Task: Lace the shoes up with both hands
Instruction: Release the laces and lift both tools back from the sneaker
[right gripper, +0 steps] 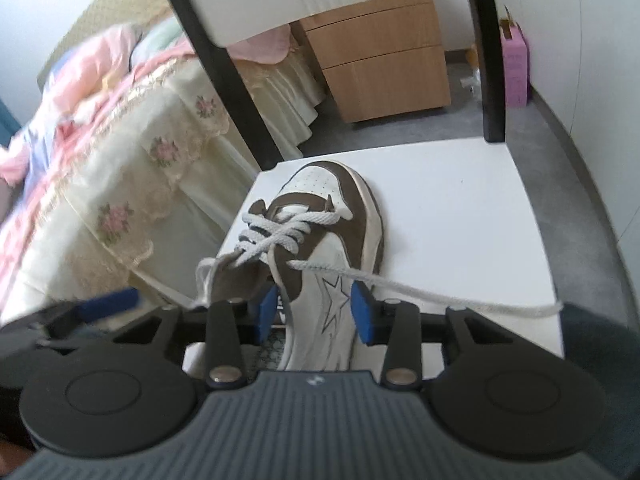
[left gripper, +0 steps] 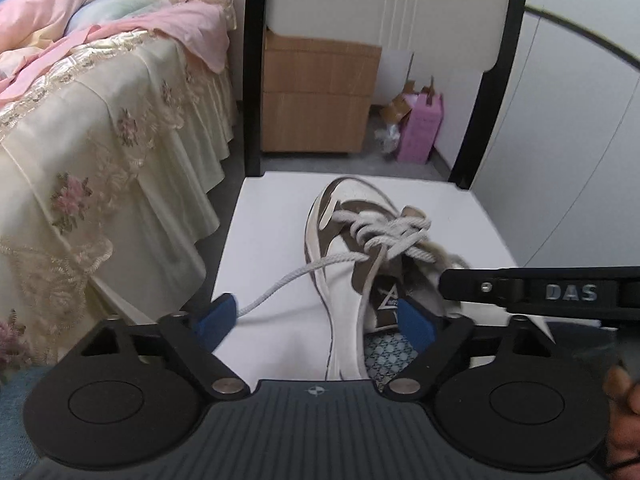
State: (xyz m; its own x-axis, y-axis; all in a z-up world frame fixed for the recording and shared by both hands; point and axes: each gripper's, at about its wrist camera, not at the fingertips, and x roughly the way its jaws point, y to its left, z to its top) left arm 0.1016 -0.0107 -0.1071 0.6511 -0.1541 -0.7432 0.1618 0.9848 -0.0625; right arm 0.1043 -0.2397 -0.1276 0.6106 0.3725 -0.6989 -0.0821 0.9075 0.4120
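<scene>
A bedroom: a bed (left gripper: pixel 100 140) with a lace-edged cover on one side, a wooden nightstand (left gripper: pixel 320 96) against the wall, and a white chair (left gripper: pixel 272 240) whose seat carries the shoe (left gripper: pixel 340 248).

Left wrist view: the shoe lies toe away, heel near the camera. Its left lace (left gripper: pixel 296 276) runs from the eyelets to beside the left blue pad. The left tongs (left gripper: pixel 316 320) stand wide, pads not pressing anything. The right tongs' arm crosses in from the right over the shoe's collar.

Right wrist view: the crossed lacing sits on the shoe (right gripper: pixel 320 248), and the right lace (right gripper: pixel 440 292) trails past the right pad and off to the side. The right tongs (right gripper: pixel 314 310) are half open over the shoe's side, with nothing pinched.

Risks, as I judge them: both lace ends lie loose outside the pads, so closing now could miss them or nip the shoe instead. A hard pull on one lace could drag the unheld shoe across the slick seat.
</scene>
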